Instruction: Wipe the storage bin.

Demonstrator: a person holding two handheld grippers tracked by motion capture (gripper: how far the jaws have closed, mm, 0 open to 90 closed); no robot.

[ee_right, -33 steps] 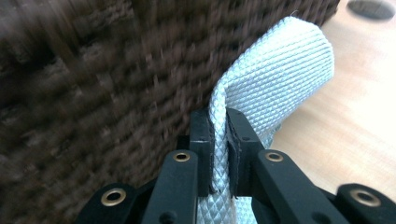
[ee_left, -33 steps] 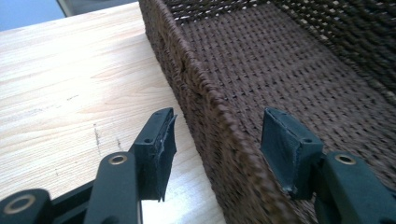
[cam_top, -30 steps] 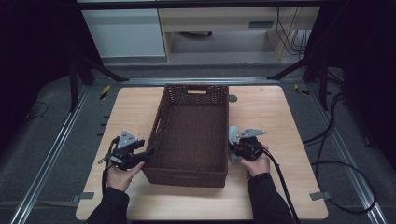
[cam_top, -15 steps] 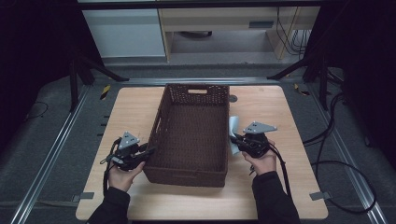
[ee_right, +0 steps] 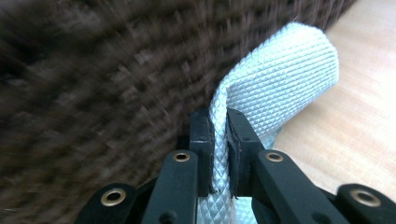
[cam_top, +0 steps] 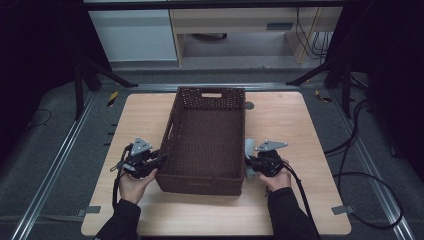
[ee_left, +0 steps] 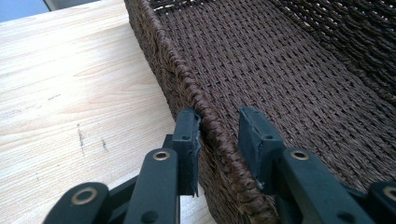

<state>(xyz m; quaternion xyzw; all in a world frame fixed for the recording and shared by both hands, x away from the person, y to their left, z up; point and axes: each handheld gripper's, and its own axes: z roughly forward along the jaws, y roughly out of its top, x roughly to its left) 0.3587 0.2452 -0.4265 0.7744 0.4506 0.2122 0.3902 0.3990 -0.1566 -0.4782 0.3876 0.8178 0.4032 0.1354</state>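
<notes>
1. Your left gripper (ee_left: 219, 133) straddles the rim of the brown woven basket (cam_top: 205, 140), at the left long wall near the corner closest to you. One pad (ee_left: 189, 140) lies against the outer face; the other pad (ee_left: 254, 135) stands inside the basket with a sliver of air between it and the weave. The jaws have just been closing with the wall between them, but they do not yet look clamped on it. Judged from this, the hold is there to steady the basket while the other hand works.

2. Your right gripper (ee_right: 219, 140) is pinched tight on a pale grey textured cloth strip (ee_right: 280, 74), whose free end folds over above the jaws. It hangs just outside the basket's right long wall, near the corner closest to you, above the wooden table (cam_top: 290, 120). Held upright beside the wall like this, it looks set to go over the rim into the basket.

3. The basket sits in the middle of the table, long axis running away from you, nothing lying in it.

4. In the high view, both forearms come in from the near edge, one on each side of the basket. Your left hand (cam_top: 132, 182) angles its gripper inward to the rim; your right hand (cam_top: 275, 177) points its gripper toward the right wall.
</notes>
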